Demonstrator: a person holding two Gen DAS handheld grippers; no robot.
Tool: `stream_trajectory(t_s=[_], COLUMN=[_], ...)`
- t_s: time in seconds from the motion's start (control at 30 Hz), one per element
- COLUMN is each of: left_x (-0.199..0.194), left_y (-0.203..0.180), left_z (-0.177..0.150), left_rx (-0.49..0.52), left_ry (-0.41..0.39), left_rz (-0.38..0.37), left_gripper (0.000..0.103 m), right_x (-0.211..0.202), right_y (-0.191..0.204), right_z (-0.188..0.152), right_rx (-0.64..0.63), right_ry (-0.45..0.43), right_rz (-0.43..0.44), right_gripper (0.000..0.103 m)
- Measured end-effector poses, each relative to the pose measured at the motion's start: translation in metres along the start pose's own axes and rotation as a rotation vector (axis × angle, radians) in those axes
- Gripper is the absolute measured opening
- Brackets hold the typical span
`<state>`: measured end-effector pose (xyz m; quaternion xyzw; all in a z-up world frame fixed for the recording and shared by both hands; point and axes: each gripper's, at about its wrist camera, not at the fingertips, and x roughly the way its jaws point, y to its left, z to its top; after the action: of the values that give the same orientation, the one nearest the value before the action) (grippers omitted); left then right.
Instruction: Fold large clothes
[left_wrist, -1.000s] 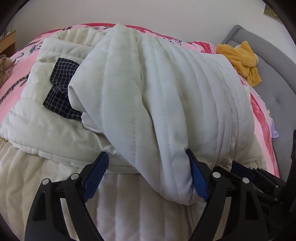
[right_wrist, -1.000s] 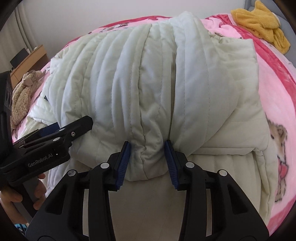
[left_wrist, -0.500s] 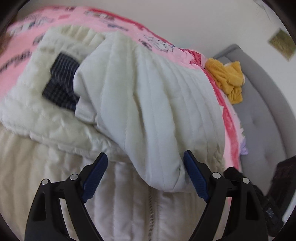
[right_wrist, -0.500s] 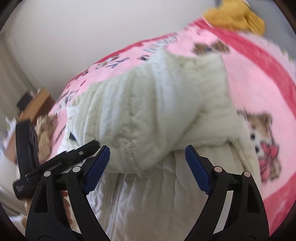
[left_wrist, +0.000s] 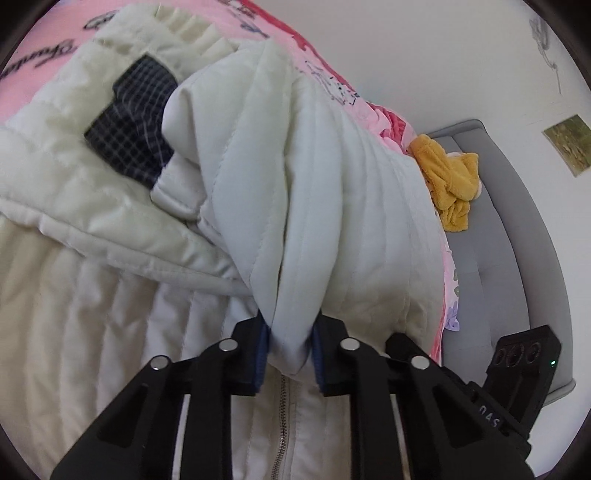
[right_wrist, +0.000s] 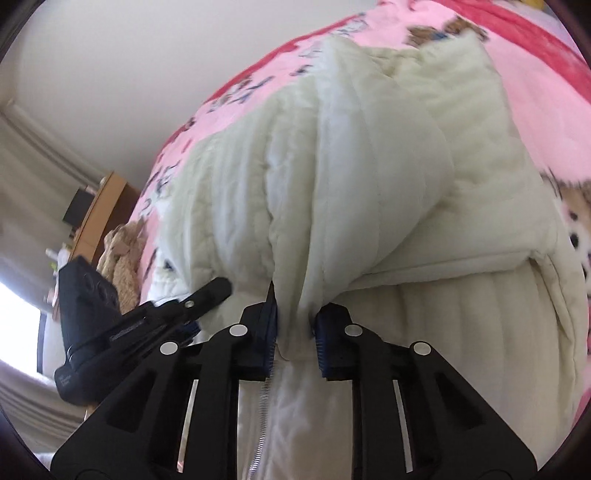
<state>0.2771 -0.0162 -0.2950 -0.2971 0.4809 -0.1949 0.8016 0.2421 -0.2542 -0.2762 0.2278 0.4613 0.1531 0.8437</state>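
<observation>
Left gripper (left_wrist: 288, 350): jaws closing, blue pads pinching a bunched fold of the cream quilted coat (left_wrist: 314, 206). Right gripper (right_wrist: 295, 338): jaws closing too, pads pressed on another gathered fold of the same coat (right_wrist: 351, 192). Both grips at the near edge of the folded-over part, just above the zipper (left_wrist: 282, 417) running down the coat's front. Right gripper's body also visible at lower right of the left view, left gripper's at lower left of the right view; the two side by side, near each other. Coat spread on a pink blanket (left_wrist: 44, 55) printed with script and puppies. Dark checked lining (left_wrist: 133, 122) exposed at the coat's far part. Beyond, a yellow cloth (left_wrist: 448, 177) against the grey headboard (left_wrist: 502, 258). A wooden desk (right_wrist: 98, 218) further left, by the wall.
</observation>
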Motion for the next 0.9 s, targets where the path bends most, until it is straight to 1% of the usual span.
stream_trajectory(t_s=[0.07,0.17,0.2,0.23,0.27,0.33,0.4,0.43,0.47,0.5,0.53,0.6,0.67,0.73,0.83,0.9], left_x=[-0.013,-0.032,-0.039,-0.045,-0.052,-0.055,-0.047,-0.046,-0.040,-0.036,-0.027,-0.015,-0.009,-0.005,0.005,0.008], left_y=[-0.004,0.006,0.008,0.007,0.006,0.003,0.005,0.011,0.013,0.017,0.016,0.014,0.018,0.025,0.033,0.035], left_z=[0.007,0.025,0.033,0.038,0.043,0.050,0.047,0.043,0.036,0.030,0.020,0.007,0.002,-0.002,-0.007,-0.010], left_rx=[0.046,0.028,0.043,0.064,0.096,0.149,0.178,0.178,0.155,0.129,0.116,0.116,0.048,-0.022,-0.023,-0.005], left_ry=[-0.028,-0.047,-0.061,-0.070,-0.077,-0.070,-0.039,-0.021,-0.013,0.001,0.008,0.001,-0.015,-0.025,-0.021,-0.032], left_rz=[0.023,0.012,0.022,0.027,0.031,0.042,0.058,0.053,0.043,0.025,0.021,0.044,0.027,0.001,0.017,0.018], left_gripper=[0.012,0.012,0.012,0.012,0.012,0.012,0.012,0.012,0.012,0.012,0.012,0.013,0.013,0.014,0.016,0.018], right_x=[-0.001,0.000,0.001,0.002,0.003,0.005,0.011,0.014,0.016,0.015,0.015,0.017,0.019,0.025,0.048,0.055], right_y=[0.018,0.041,0.051,0.063,0.071,0.074,0.062,0.053,0.047,0.038,0.029,0.019,0.014,0.012,-0.001,-0.013], right_z=[0.003,0.009,0.012,0.014,0.015,0.013,0.007,0.004,0.000,-0.003,-0.006,-0.008,-0.008,-0.007,-0.009,-0.010], right_rx=[-0.048,-0.106,-0.124,-0.142,-0.158,-0.170,-0.123,-0.096,-0.086,-0.077,-0.064,-0.043,-0.043,-0.078,-0.067,-0.023], right_ry=[-0.007,-0.005,0.005,-0.008,-0.015,-0.004,0.024,0.041,0.054,0.055,0.060,0.073,0.075,0.072,0.109,0.101], right_rz=[0.027,0.066,0.087,0.099,0.101,0.058,0.007,-0.023,-0.048,-0.099,-0.120,-0.157,-0.182,-0.211,-0.245,-0.232], right_gripper=[0.016,0.016,0.016,0.016,0.016,0.016,0.015,0.015,0.015,0.015,0.015,0.016,0.016,0.017,0.021,0.024])
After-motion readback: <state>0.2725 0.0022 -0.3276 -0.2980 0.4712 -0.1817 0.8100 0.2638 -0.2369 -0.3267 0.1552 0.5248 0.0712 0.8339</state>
